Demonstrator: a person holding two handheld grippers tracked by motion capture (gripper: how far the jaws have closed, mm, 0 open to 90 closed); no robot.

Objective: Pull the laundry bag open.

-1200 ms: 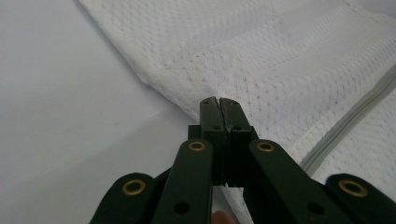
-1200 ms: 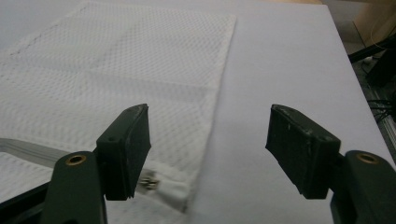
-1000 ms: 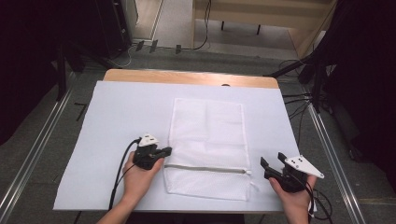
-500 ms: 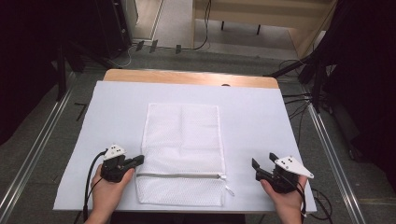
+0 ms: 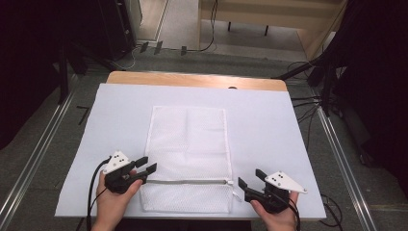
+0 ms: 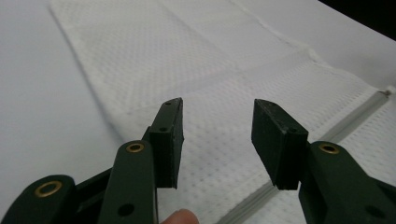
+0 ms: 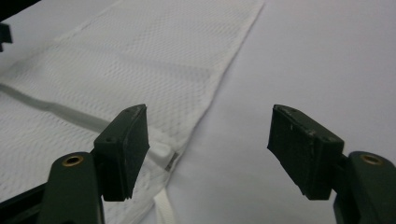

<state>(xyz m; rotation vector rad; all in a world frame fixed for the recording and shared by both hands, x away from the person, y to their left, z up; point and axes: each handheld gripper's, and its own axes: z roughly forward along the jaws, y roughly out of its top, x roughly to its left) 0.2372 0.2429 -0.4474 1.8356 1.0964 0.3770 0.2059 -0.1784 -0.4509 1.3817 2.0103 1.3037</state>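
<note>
- The white mesh bag lies flat in the middle of the white-covered surface, its zipper running across the near end.
- The left claw sits at the bag's left edge, jaws apart, gripping nothing.
- The right claw hovers just beside the zipper's right end, jaws wide and empty.

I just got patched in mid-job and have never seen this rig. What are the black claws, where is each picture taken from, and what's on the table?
No robot here: a person holds a two-jaw tool in each hand. The high view looks down on the table, where a white mesh bag lies flat, its zipper running across near the person. The left gripper sits at the zipper's left end, the right gripper at its right end. The other two pictures come from cameras riding on each tool, looking along its jaws. Both stand open and hold nothing.
</note>
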